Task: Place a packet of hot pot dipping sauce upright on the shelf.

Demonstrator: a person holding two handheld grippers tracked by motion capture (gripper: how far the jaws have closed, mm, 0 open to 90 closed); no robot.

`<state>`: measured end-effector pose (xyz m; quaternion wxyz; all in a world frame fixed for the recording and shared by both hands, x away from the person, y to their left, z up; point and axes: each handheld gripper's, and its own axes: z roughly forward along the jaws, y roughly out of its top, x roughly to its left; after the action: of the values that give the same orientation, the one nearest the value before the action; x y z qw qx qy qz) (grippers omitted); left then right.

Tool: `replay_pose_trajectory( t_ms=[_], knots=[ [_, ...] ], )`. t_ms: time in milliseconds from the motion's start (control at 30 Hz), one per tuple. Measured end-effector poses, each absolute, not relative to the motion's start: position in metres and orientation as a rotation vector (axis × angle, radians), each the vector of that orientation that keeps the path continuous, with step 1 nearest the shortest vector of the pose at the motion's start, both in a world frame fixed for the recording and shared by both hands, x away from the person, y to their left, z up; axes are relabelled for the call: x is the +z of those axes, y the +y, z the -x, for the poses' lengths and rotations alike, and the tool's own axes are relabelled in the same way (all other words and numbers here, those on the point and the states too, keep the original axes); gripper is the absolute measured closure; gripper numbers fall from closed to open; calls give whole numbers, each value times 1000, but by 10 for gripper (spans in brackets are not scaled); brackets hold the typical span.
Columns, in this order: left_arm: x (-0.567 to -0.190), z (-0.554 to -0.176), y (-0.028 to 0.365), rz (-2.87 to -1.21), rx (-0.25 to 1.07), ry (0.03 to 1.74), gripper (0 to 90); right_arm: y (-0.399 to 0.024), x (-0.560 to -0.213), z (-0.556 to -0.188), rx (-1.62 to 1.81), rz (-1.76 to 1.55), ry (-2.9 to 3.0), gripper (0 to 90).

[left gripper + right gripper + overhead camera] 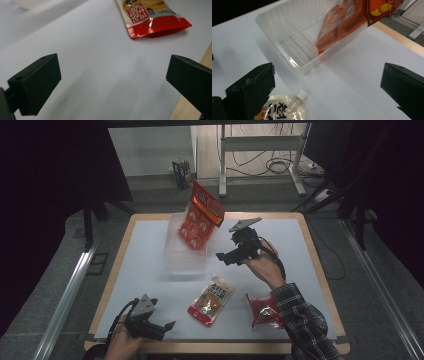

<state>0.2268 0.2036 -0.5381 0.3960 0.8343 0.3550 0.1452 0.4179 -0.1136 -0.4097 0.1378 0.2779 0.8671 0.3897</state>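
Orange pack [201, 216] leans in bin [176, 255], just ahead of wide right claw [231, 251]; spout pouch [212, 300] below it. Left claw [159, 329] wide, idle.

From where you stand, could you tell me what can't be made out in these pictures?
- Red packet, high view: its right part lies under the plaid sleeve; print too small to read.
- Spouted pouch, right gripper view: cut by the bottom edge and partly behind that hand-held gripper's left jaw.
- Orange pack leaning in the clear tray: its top is cut off in the right gripper view; lettering blurred.
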Motion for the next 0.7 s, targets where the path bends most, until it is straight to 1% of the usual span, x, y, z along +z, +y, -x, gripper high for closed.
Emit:
replay_pose_trajectory(
  t_ms=[133, 467, 700],
  knots=[
    [-539, -226, 201, -2145, 374, 892, 0, -115, -414, -409, 1117, -781, 2501, 0],
    [-538, -226, 200, -2142, 368, 901, 0, -126, -426, -386, 1145, -785, 2479, 0],
    [-534, -225, 204, -2098, 379, 922, 1, -140, -438, -373, 1163, -824, 2444, 0]
  ],
)
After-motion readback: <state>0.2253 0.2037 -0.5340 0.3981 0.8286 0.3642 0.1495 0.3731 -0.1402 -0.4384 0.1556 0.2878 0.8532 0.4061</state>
